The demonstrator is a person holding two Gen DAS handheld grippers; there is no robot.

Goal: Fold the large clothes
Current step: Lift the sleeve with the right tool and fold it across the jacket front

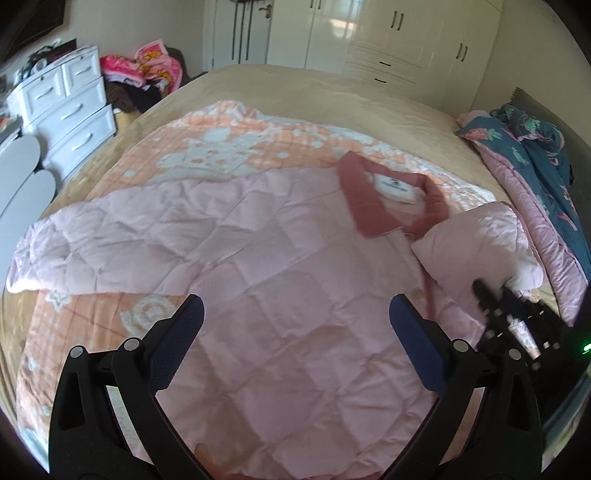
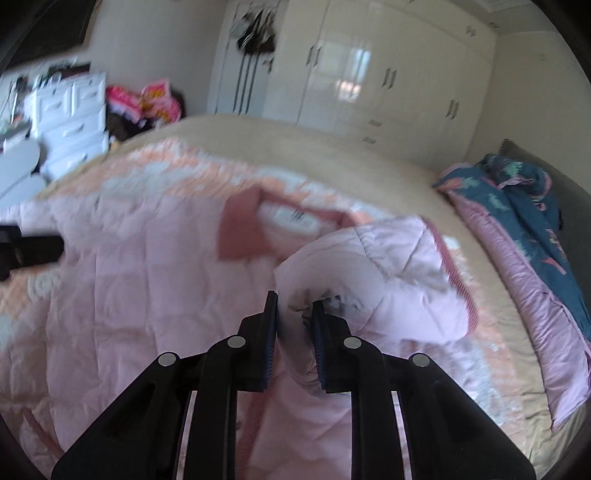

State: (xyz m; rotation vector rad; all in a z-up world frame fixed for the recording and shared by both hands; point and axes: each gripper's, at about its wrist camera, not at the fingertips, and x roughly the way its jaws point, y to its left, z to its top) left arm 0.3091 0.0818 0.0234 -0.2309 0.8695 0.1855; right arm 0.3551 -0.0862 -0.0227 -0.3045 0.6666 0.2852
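A pale pink quilted jacket (image 1: 266,258) with a darker pink collar (image 1: 365,199) lies spread on the bed, collar toward the far right. Its left sleeve (image 1: 74,243) stretches out to the left. My left gripper (image 1: 295,317) is open and empty above the jacket's body. My right gripper (image 2: 294,306) is shut on the jacket's right sleeve (image 2: 376,273), which is lifted and folded over toward the body. The right gripper also shows in the left wrist view (image 1: 495,291), with the sleeve (image 1: 476,243) bunched in front of it. The left gripper's finger (image 2: 29,247) shows at the left edge of the right wrist view.
A peach and white blanket (image 1: 221,147) lies under the jacket on the tan bed (image 1: 332,96). A blue and pink duvet (image 1: 535,166) is heaped at the right side. A white dresser (image 1: 70,107) and a pile of clothes (image 1: 147,74) stand far left. Wardrobes (image 1: 388,33) line the back wall.
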